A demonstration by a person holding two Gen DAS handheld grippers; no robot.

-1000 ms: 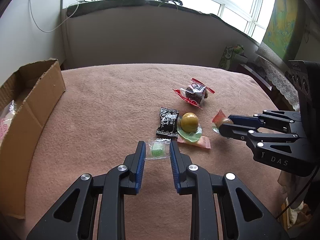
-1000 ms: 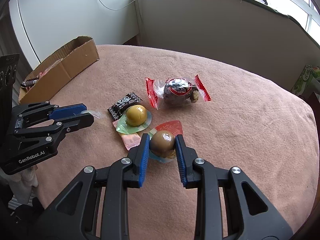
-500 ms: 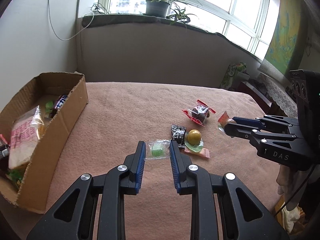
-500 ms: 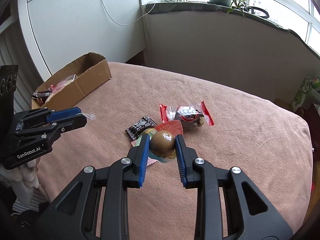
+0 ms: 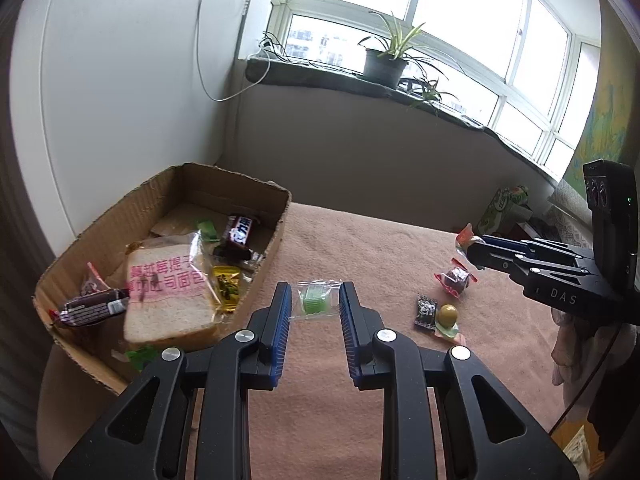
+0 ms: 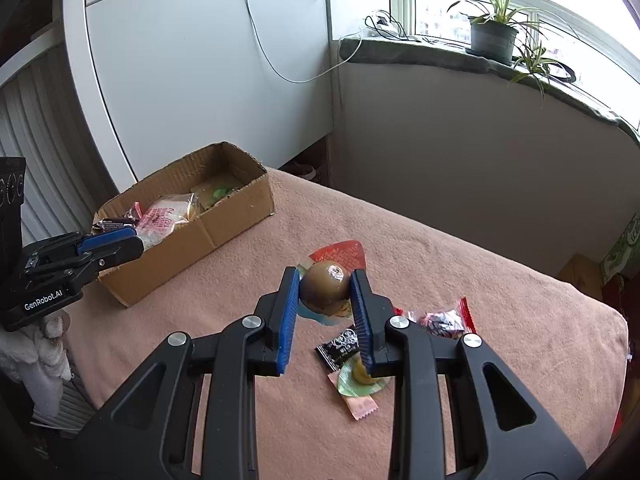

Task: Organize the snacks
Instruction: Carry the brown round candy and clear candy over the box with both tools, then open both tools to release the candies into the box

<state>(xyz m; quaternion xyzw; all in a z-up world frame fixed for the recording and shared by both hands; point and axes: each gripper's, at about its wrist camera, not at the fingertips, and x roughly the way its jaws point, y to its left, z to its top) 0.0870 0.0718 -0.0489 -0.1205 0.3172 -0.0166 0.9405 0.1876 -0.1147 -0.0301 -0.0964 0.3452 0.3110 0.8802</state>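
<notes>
My left gripper (image 5: 315, 300) is shut on a green candy in a clear wrapper (image 5: 315, 299), held in the air just right of the cardboard box (image 5: 264, 276). The box holds wrapped bread (image 5: 164, 300) and several snacks. My right gripper (image 6: 325, 292) is shut on a brown ball snack with a red wrapper (image 6: 325, 286), held above the table. It also shows in the left wrist view (image 5: 472, 245). On the pink cloth lie a red-wrapped dark snack (image 5: 456, 278), a black packet (image 5: 426, 311) and a yellow ball snack (image 5: 447, 314).
The box (image 6: 192, 236) stands at the table's left end, next to a white wall. A pink packet (image 6: 360, 404) lies under the yellow ball snack. A windowsill with potted plants (image 5: 384, 64) runs behind. A green carton (image 5: 504, 208) stands beyond the table's far right edge.
Both grippers have risen from the table with their snacks. The left gripper has moved left towards the box, which now shows its contents.
</notes>
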